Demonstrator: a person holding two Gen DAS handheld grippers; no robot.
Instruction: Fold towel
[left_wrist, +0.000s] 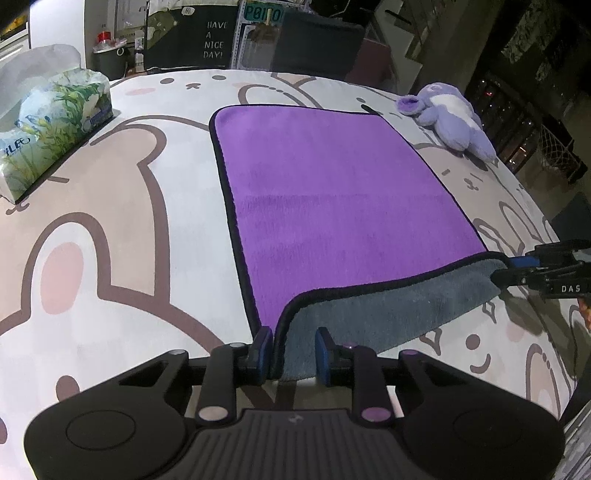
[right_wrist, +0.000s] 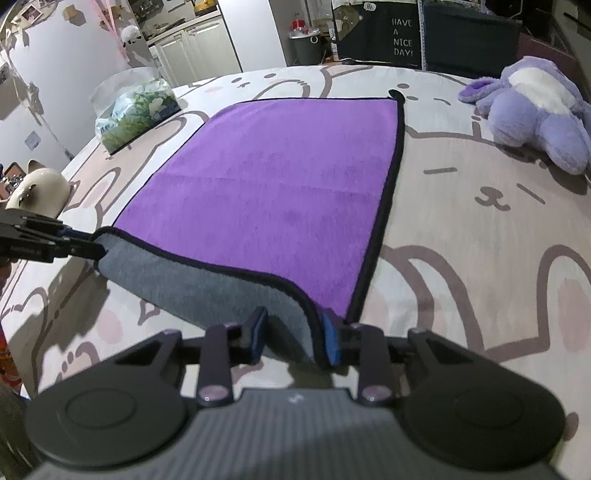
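Note:
A purple towel (left_wrist: 332, 192) with a black hem and grey underside lies on the cartoon-print table cover; it also shows in the right wrist view (right_wrist: 266, 199). Its near edge is lifted and curled so the grey side (left_wrist: 388, 314) shows. My left gripper (left_wrist: 293, 354) holds the near left corner between its blue pads. My right gripper (right_wrist: 295, 339) holds the near right corner; it appears in the left wrist view (left_wrist: 513, 269) at the right, pinching the towel. The left gripper appears in the right wrist view (right_wrist: 85, 245) at the left, pinching the other corner.
A tissue pack (left_wrist: 51, 129) lies at the far left and also shows in the right wrist view (right_wrist: 136, 110). A purple plush toy (left_wrist: 450, 118) lies at the far right, by the towel's far corner. A white ceramic piece (right_wrist: 37, 192) sits at the left edge.

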